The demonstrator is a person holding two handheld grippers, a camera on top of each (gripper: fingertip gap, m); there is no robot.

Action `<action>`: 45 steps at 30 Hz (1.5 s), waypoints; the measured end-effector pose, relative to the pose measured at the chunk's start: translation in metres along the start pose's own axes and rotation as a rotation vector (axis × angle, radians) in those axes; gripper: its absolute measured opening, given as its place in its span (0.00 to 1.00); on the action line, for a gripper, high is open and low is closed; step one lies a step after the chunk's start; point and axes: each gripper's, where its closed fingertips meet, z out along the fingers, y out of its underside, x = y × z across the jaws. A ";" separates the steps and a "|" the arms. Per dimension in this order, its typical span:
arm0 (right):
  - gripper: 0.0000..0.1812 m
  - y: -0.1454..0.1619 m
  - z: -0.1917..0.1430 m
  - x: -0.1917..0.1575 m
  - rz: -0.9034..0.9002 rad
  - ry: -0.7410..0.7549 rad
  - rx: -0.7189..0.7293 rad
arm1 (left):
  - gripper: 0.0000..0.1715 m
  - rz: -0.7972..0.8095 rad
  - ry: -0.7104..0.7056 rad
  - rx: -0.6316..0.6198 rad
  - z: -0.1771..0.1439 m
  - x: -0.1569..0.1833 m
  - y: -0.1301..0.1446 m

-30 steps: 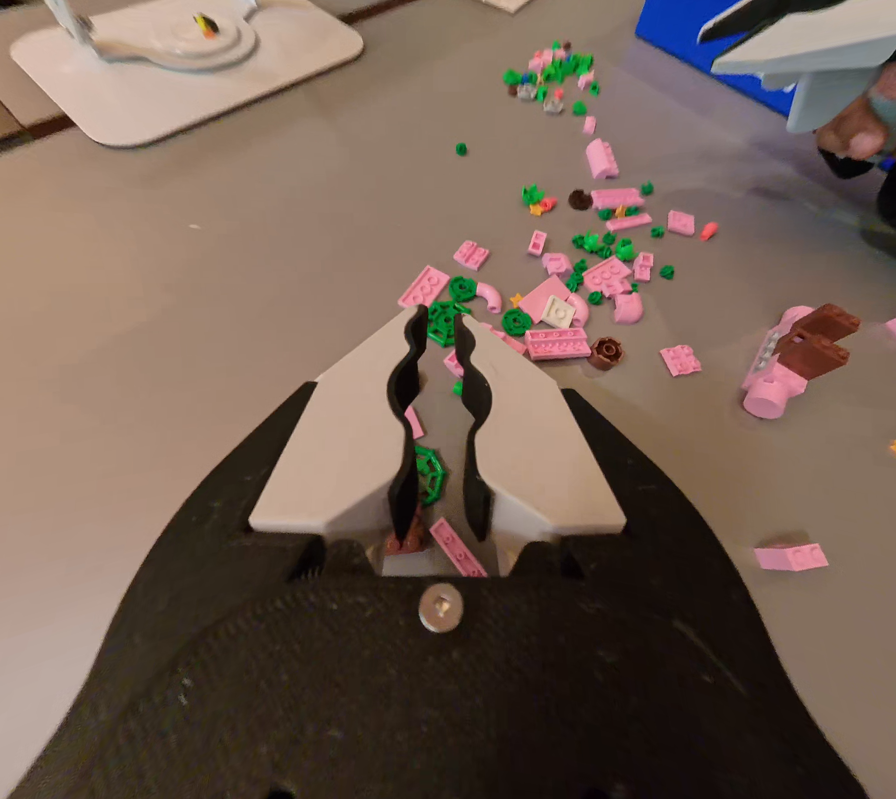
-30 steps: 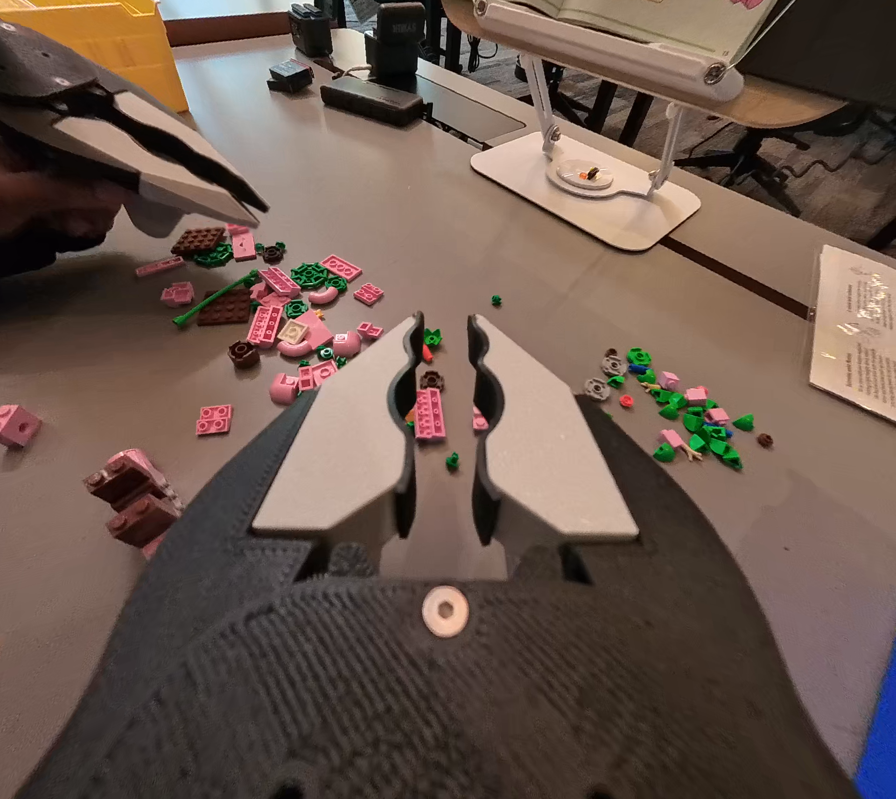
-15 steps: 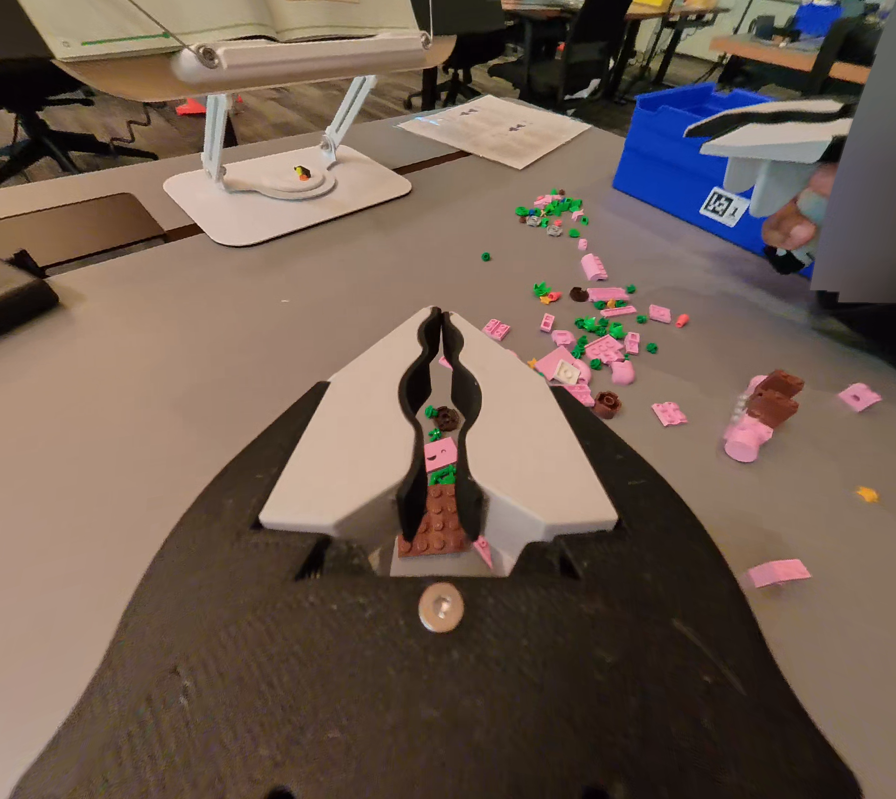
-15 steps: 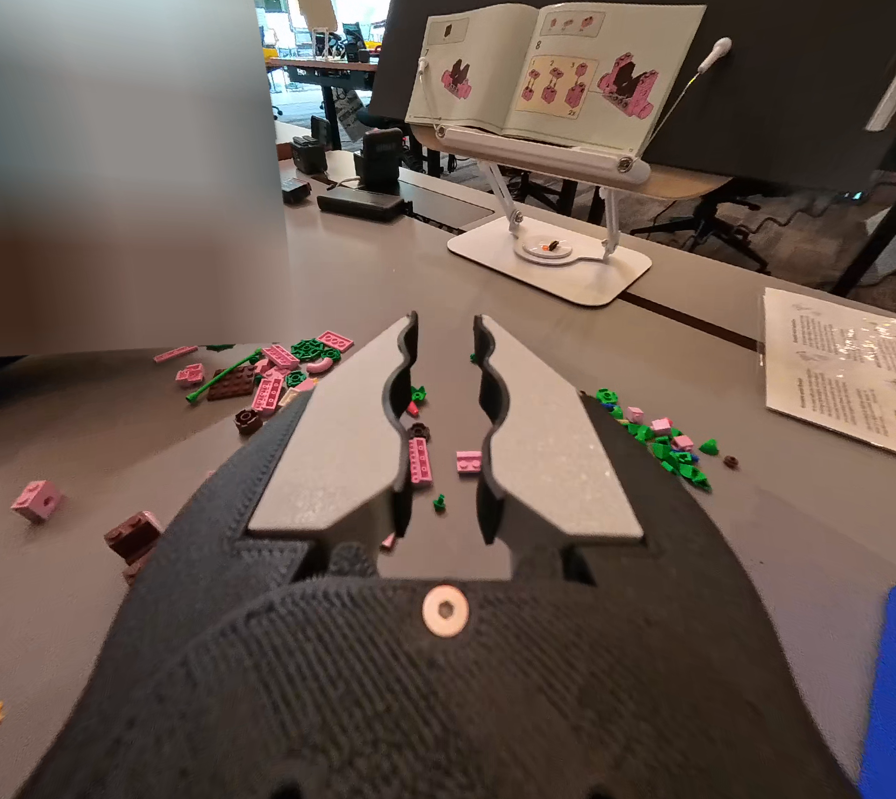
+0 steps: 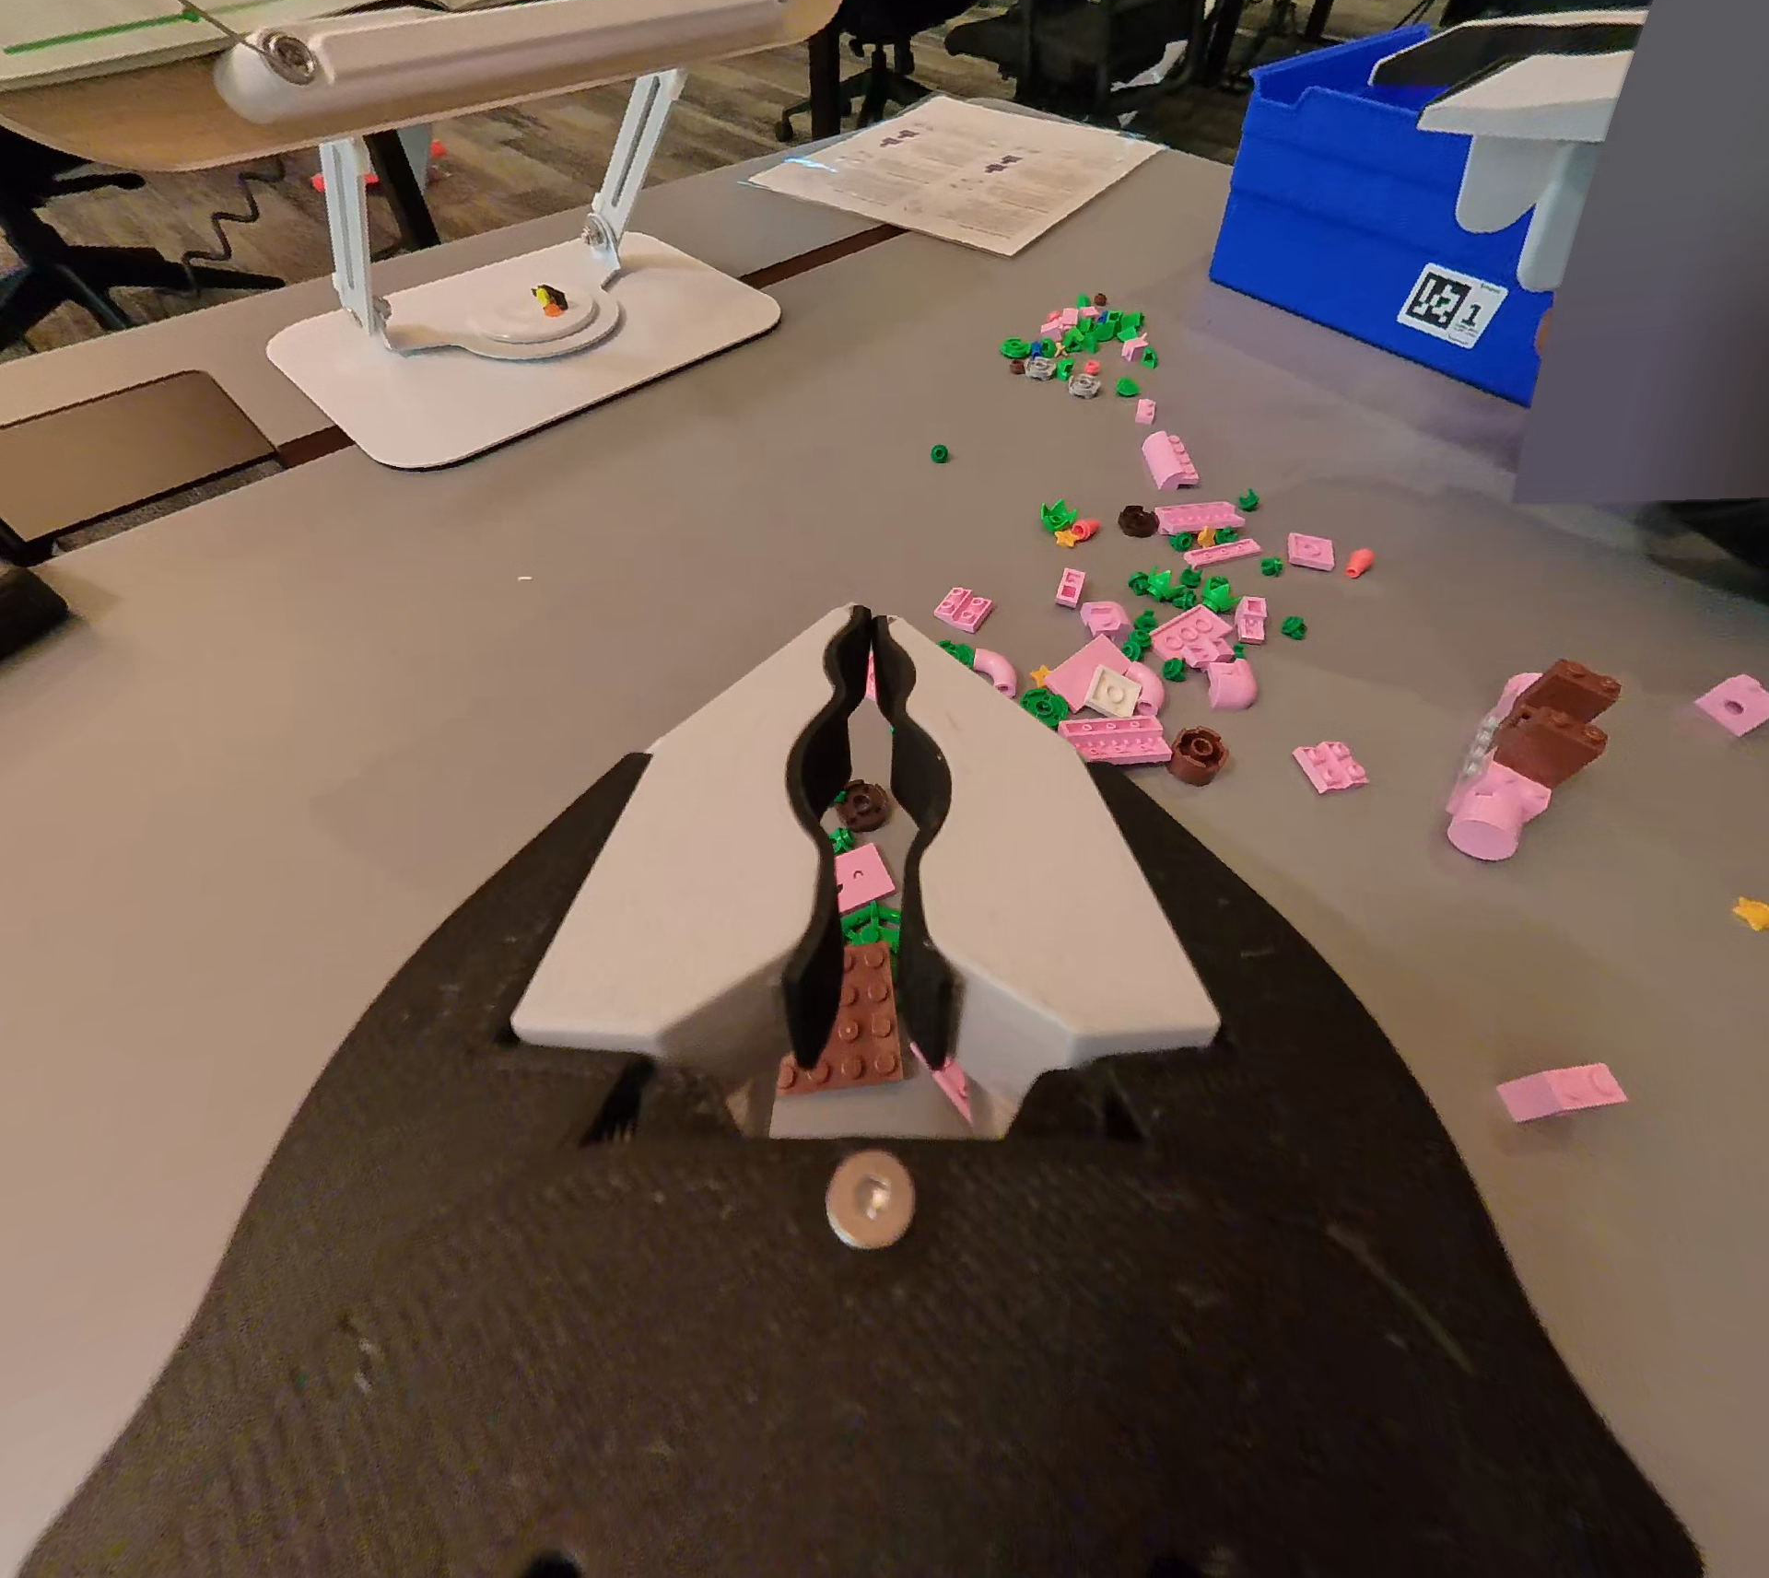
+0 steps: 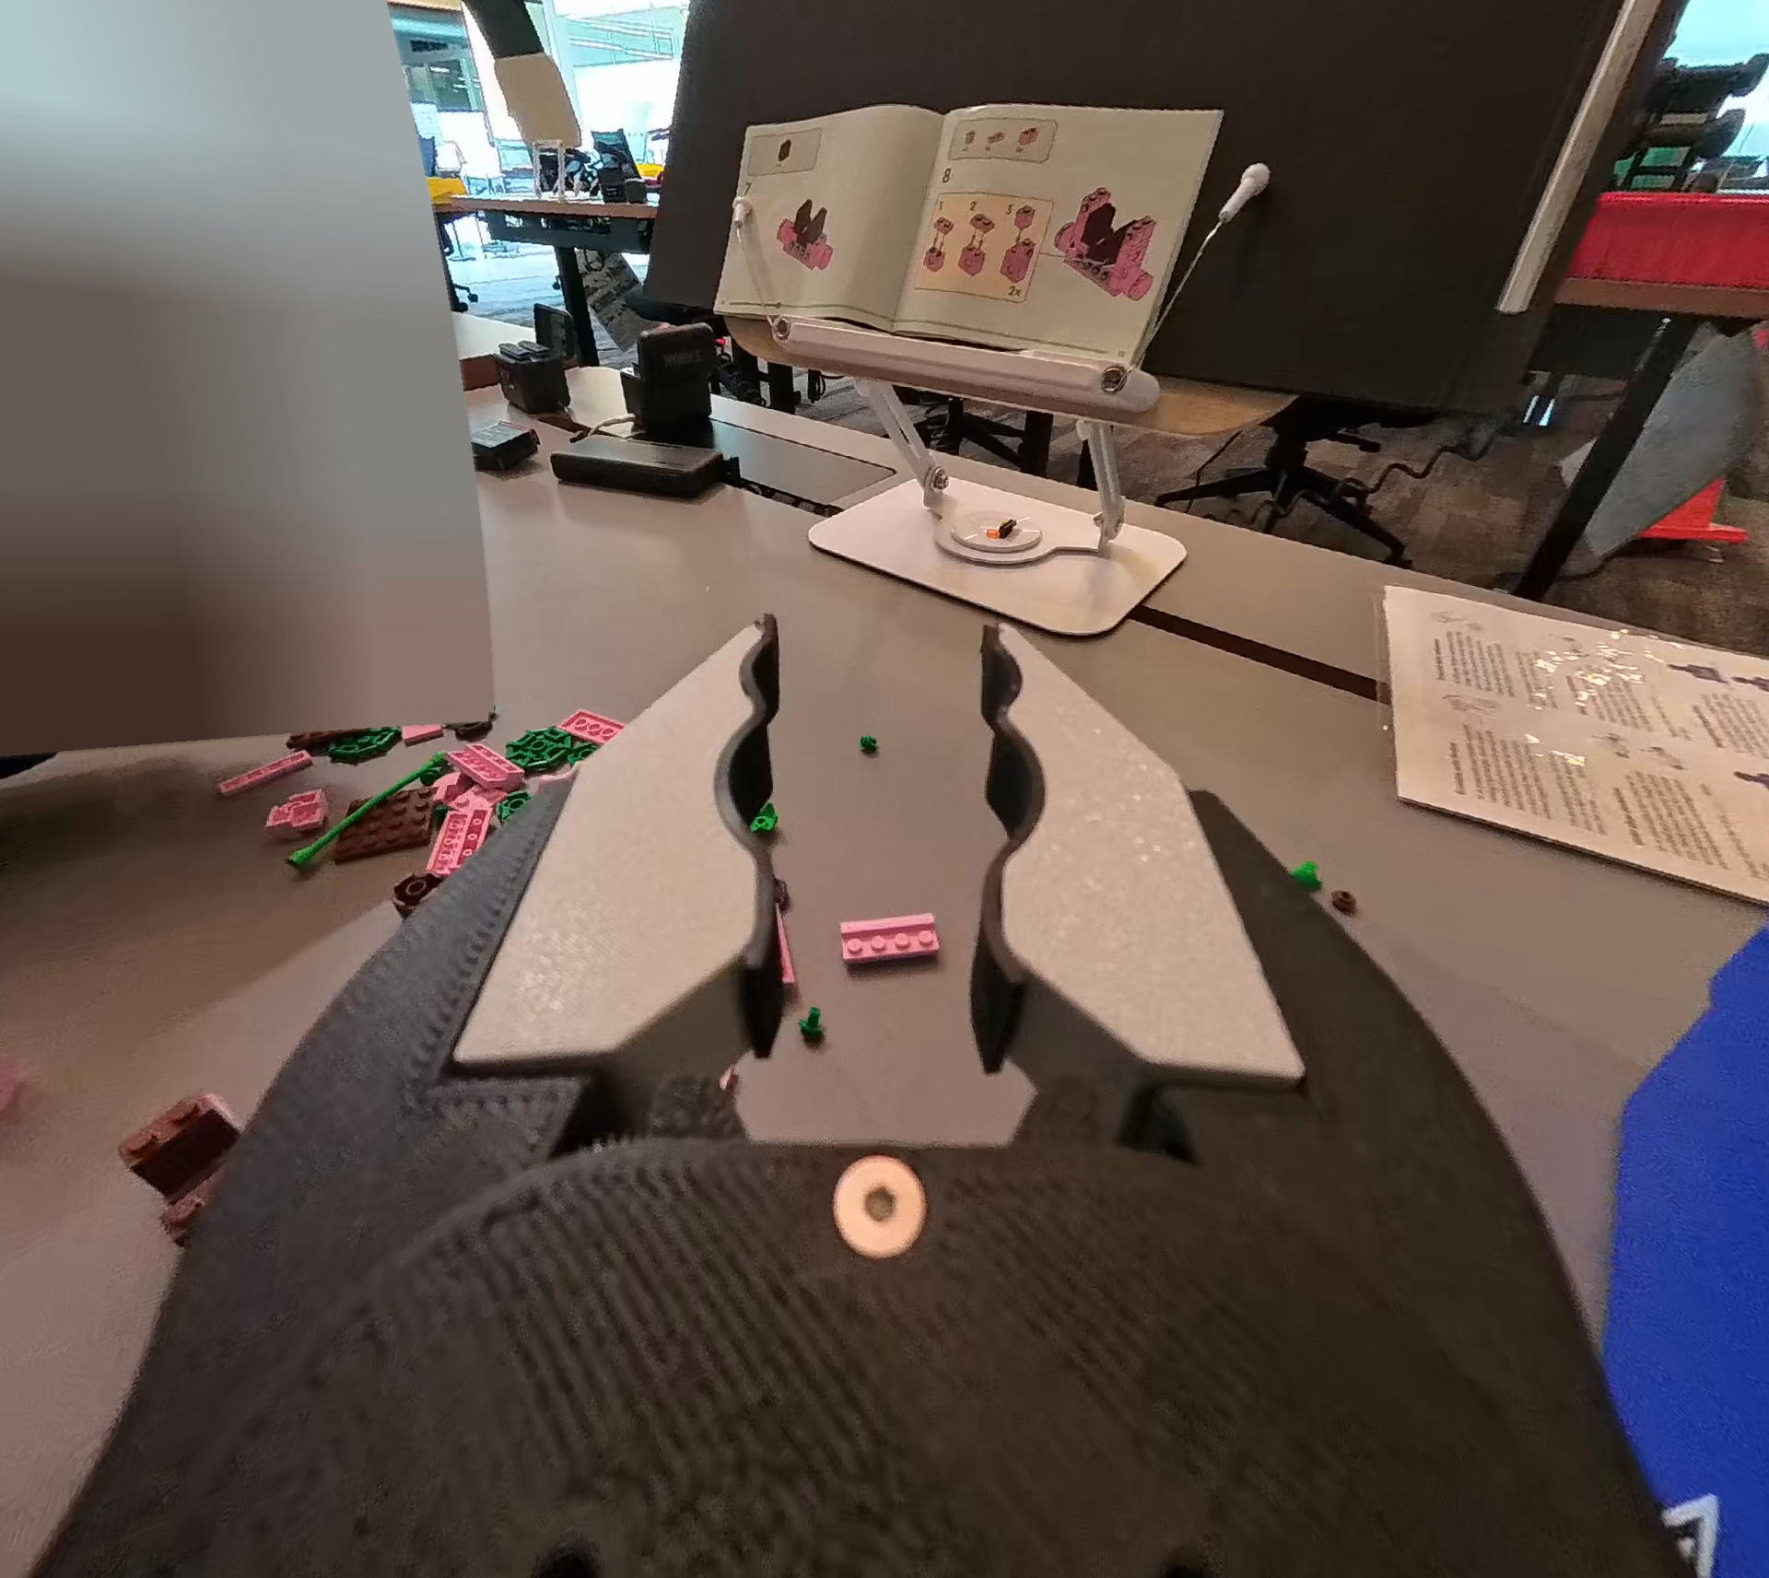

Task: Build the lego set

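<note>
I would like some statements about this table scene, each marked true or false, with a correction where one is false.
1. The right gripper is open and holds nothing. True.
2. The left gripper has its fingertips wide apart. False: the tips nearly touch, and nothing is between them.
3. The instruction booklet lies flat on the table. False: it stands open on a white stand.
4. A pink and brown assembly lies on the table. True.
5. The bin beside the bricks is yellow. False: it is blue.

Both wrist cameras look forward over the table [image 5: 383, 671] from opposite sides, sharing the bookstand [image 6: 996, 546] and scattered bricks [image 5: 1149, 632].
</note>
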 end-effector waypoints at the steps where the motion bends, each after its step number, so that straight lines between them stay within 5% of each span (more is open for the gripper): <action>1: 0.23 0.001 0.000 0.000 -0.005 -0.002 -0.005 | 0.00 0.001 0.000 -0.001 0.000 0.000 0.000; 7: 0.22 0.032 0.011 -0.012 -0.015 -0.068 -0.172 | 0.00 0.007 0.002 -0.013 0.002 0.001 0.002; 11: 0.09 0.063 0.011 -0.033 -0.013 -0.205 -0.347 | 0.00 0.016 0.000 -0.021 0.003 0.002 0.003; 20: 0.21 0.101 0.009 0.019 -0.047 0.051 -0.521 | 0.00 0.021 0.009 -0.026 0.004 0.005 0.003; 25: 0.20 0.133 0.017 0.044 0.062 0.122 -0.634 | 0.00 0.033 0.023 -0.026 0.006 0.011 0.003; 31: 0.15 0.136 0.032 0.046 0.166 0.082 -0.641 | 0.00 0.042 0.051 -0.013 0.006 0.019 -0.001; 42: 0.08 0.141 0.033 0.048 0.065 0.134 -0.701 | 0.00 0.047 0.065 -0.002 0.006 0.026 -0.003; 45: 0.08 0.120 0.023 0.031 0.067 0.088 -0.651 | 0.00 0.059 0.045 -0.007 0.005 0.022 -0.002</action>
